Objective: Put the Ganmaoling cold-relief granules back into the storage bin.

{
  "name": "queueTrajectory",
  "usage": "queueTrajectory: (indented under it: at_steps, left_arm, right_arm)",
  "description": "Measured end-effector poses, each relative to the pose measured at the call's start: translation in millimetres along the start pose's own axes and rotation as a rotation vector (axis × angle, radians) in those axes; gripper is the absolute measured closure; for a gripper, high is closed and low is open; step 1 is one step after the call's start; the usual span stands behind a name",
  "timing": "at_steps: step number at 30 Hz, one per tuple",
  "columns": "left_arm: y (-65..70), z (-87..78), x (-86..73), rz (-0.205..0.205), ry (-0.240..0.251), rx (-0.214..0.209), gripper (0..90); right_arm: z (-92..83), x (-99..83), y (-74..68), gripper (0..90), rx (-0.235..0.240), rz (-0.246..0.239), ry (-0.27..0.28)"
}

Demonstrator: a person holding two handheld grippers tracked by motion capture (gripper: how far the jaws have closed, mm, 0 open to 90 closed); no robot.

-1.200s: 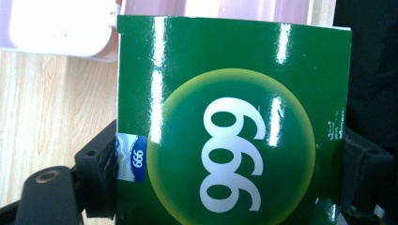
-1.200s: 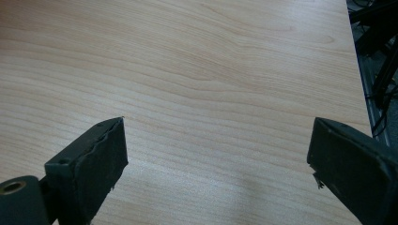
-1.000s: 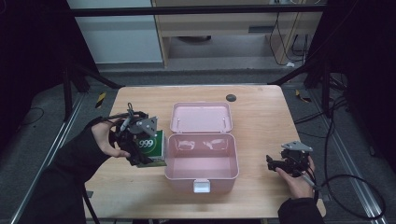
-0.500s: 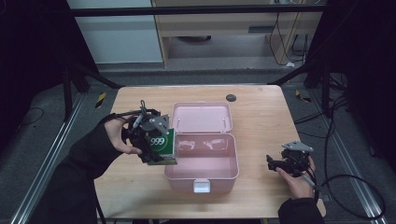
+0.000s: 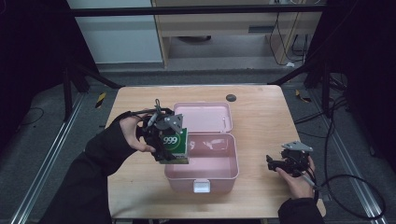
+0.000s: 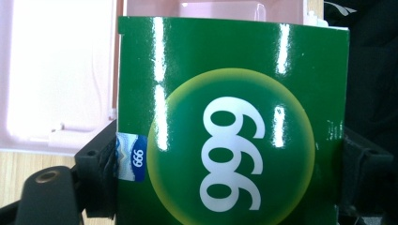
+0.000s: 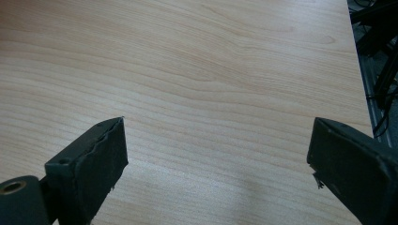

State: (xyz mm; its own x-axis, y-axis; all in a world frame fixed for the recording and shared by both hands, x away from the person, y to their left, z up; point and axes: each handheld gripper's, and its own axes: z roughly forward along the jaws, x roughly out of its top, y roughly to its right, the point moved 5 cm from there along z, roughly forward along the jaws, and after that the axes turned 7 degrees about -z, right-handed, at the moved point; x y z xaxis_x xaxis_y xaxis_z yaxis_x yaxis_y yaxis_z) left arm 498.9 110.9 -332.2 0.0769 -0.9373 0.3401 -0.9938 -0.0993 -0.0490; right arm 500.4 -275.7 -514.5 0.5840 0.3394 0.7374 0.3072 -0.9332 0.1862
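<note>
Your left tongs [image 5: 170, 142] grip the green carton [image 5: 176, 145] over the pink box's [image 5: 201, 179] left rim. Your right tongs [image 5: 286, 163] gape empty, well right of it. Next, I'd judge: lower it inside and release.

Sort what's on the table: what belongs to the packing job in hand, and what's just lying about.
In the job:
- green box, clamped in the left gripper over the bin's near left corner
- pink bin, open, lid folded back

Lying about:
- small dark round thing near the table's far edge
- right gripper, open, idle over bare wood
</note>
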Motion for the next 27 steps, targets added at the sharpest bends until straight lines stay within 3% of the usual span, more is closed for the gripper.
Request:
queueTrajectory:
  at_steps: [13,27]
  left_arm:
    - [-4.3,21.5,11.8,0.009,-0.008,-0.011,14.4]
    - [-2.3,42.5,8.9,0.017,-0.041,-0.031,14.4]
  right_arm:
    - [0.4,0.0,-0.7,5.6,0.005,0.003,-0.003]
    - [0.9,-0.3,-1.1,5.5,0.008,0.003,-0.007]
